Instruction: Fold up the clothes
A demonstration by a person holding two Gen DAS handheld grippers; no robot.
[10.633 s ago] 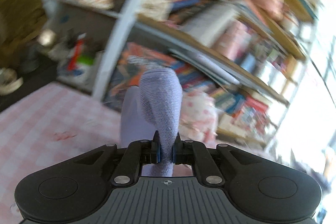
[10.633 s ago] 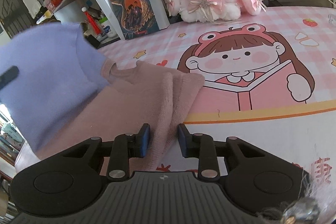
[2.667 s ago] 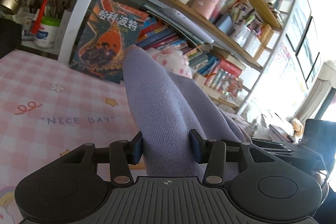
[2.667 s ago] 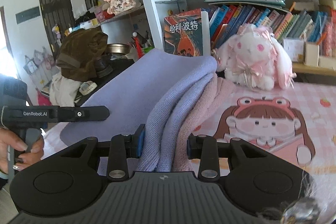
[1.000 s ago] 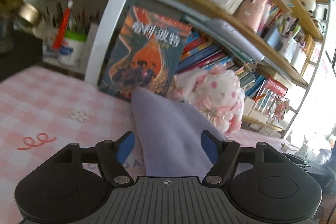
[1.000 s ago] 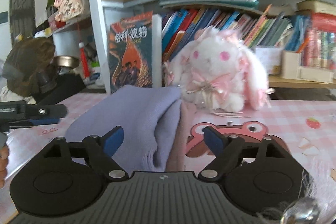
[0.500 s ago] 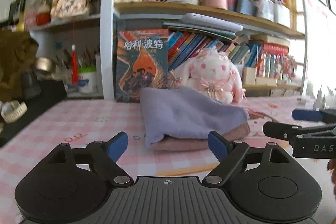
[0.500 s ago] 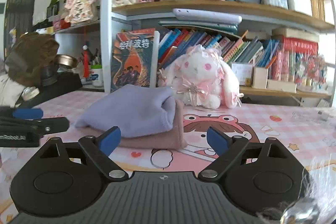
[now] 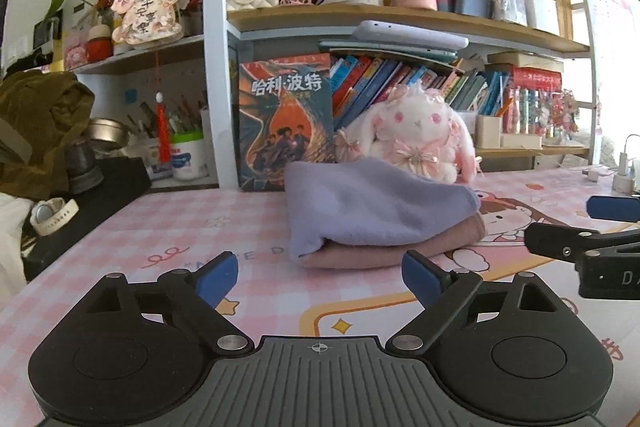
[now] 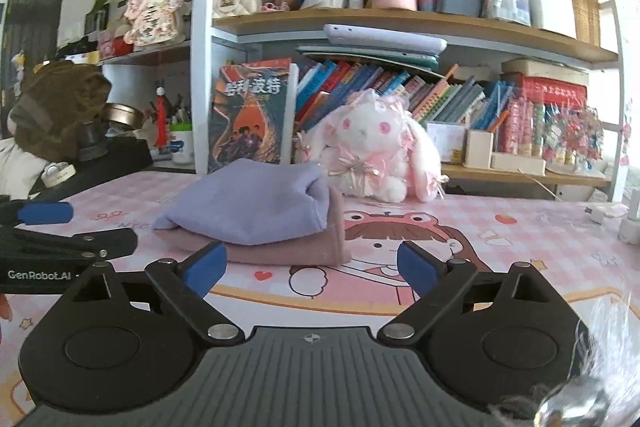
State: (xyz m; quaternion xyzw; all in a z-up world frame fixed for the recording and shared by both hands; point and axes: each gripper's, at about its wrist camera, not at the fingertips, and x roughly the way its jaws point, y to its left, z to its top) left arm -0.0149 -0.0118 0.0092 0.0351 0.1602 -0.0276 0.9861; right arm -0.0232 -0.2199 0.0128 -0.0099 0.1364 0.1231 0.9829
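Folded lilac knit garment (image 9: 376, 203) lies atop folded dusty-pink knit (image 9: 400, 251) on the pink cartoon-print counter (image 9: 160, 239), just before the white plush rabbit (image 9: 416, 131) — left tongs (image 9: 320, 277) and right tongs (image 10: 312, 269), jaws just opened, spread and empty, apparently clear of the finished stack.

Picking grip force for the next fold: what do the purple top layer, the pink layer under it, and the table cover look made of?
Purple layer: soft matte knit or fleece, likely; fuzzy surface, rounded folds. Pink layer: similar fuzzy matte knit, thick rolled edge. Table cover: smooth printed mat, possibly vinyl; flat, slight sheen.
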